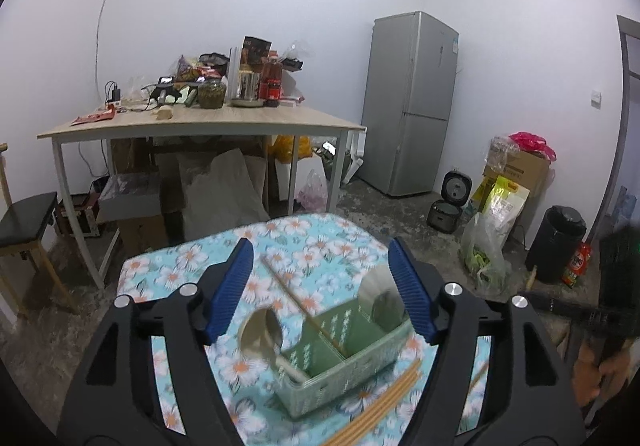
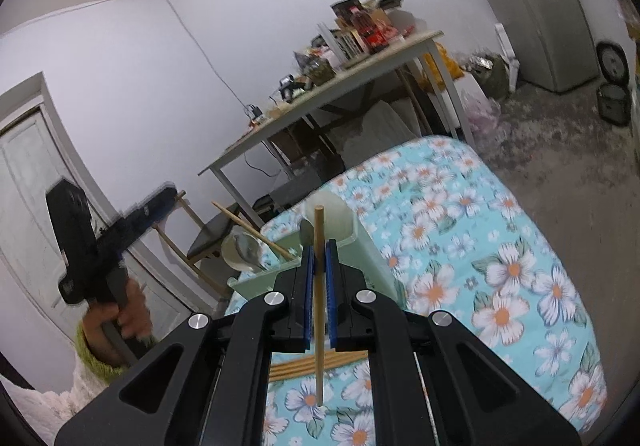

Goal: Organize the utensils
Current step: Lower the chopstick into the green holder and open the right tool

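Below the left gripper [image 1: 320, 286], whose jaws are spread wide with nothing between them, a pale green utensil basket [image 1: 344, 362] is seen on a turquoise floral tablecloth [image 1: 320, 238]. One chopstick [image 1: 296, 302] is leaned into the basket, beside two spoons [image 1: 260, 330] stood in its compartments. A bundle of loose chopsticks [image 1: 384, 406] is laid on the cloth just beside the basket, nearer the gripper's base. The right gripper [image 2: 319, 266] is clenched on a single chopstick [image 2: 319, 306], held roughly upright, just short of the basket. Beyond the cloth, a cluttered wooden table [image 1: 200, 125] is set against a white wall, with a grey refrigerator [image 1: 412, 101] to its right, a rice cooker [image 1: 450, 205] on the bare concrete floor, and a black stool [image 1: 24, 217] at the left.
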{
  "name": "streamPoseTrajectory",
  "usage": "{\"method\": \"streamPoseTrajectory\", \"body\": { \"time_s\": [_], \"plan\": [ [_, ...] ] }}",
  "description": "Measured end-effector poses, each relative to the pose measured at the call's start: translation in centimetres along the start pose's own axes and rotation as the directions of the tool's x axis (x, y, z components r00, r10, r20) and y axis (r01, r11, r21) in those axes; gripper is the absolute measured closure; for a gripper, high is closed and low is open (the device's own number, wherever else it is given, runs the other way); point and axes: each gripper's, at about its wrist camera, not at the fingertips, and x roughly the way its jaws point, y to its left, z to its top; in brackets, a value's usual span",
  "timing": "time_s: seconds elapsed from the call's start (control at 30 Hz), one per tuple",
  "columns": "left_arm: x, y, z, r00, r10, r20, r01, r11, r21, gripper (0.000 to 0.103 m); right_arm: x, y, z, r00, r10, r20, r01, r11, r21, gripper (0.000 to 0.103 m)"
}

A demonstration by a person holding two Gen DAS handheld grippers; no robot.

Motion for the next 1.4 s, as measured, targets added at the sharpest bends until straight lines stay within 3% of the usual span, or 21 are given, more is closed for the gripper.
{"method": "streamPoseTrajectory", "body": {
  "time_s": [0.3, 0.67, 0.9, 1.4],
  "plan": [
    [-3.1, 2.2, -5.5, 0.997, 0.036, -0.071, -0.041, 0.997, -0.064, 0.029, -0.9, 3.2, 4.2, 0.996, 0.046, 0.078, -0.040, 0.996, -0.077, 0.097],
    [-4.0, 3.6, -9.8, 0.992, 0.015, -0.124, -0.031, 0.991, -0.128, 0.027, 0.8, 8.1, 10.7, 0.978, 0.104, 0.184, -0.066, 0.978, -0.200, 0.097],
    [-3.5, 3.4, -10.6, 0.992, -0.019, -0.128, 0.000, 0.990, -0.141, 0.022, 5.5, 10.1, 11.6, 0.984, 0.073, 0.162, -0.029, 0.965, -0.262, 0.097],
    [-2.2, 3.6, -11.9, 0.987, -0.040, -0.158, 0.015, 0.988, -0.155, 0.022, 13.2, 8.1, 8.5, 1.000, -0.011, 0.007, 0.013, 0.965, -0.261, 0.097]
  ]
}}
